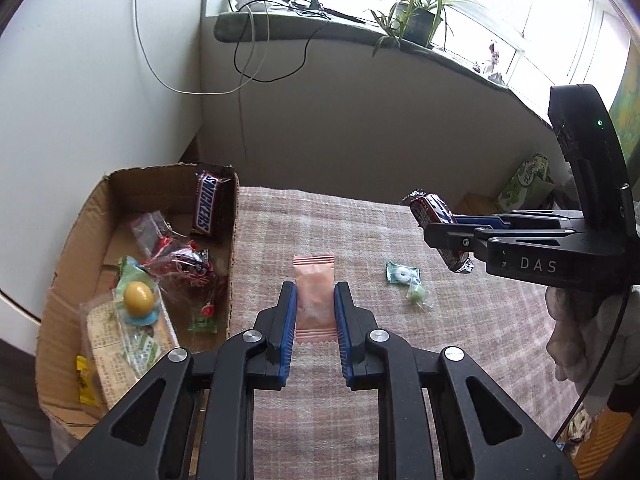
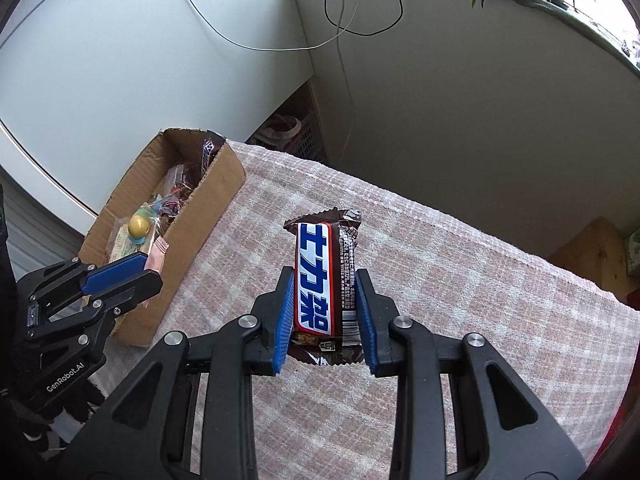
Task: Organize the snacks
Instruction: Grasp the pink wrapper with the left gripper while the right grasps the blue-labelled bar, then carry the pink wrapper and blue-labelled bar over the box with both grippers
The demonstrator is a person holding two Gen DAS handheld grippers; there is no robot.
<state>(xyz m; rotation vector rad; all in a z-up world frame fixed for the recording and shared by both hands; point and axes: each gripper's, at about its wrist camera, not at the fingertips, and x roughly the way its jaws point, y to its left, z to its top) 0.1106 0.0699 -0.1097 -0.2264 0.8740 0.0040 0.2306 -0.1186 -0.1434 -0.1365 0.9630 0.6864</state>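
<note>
2 wrapped snacks: pink sachet [image 1: 314,294], brown bar [image 2: 326,280].

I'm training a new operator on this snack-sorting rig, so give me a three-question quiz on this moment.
1. True or false: the right gripper holds a chocolate bar lifted off the checked cloth.
2. What is between the left gripper's fingers? A) green candy B) pink packet C) lollipop
3. Fill in: besides the two held snacks, the loose sweets on the cloth are the green-and-white candy and the ____ one in clear wrap.

Key: 1 true. 2 B, the pink packet. 3 green. Neither held snack is in the cardboard box yet.
</note>
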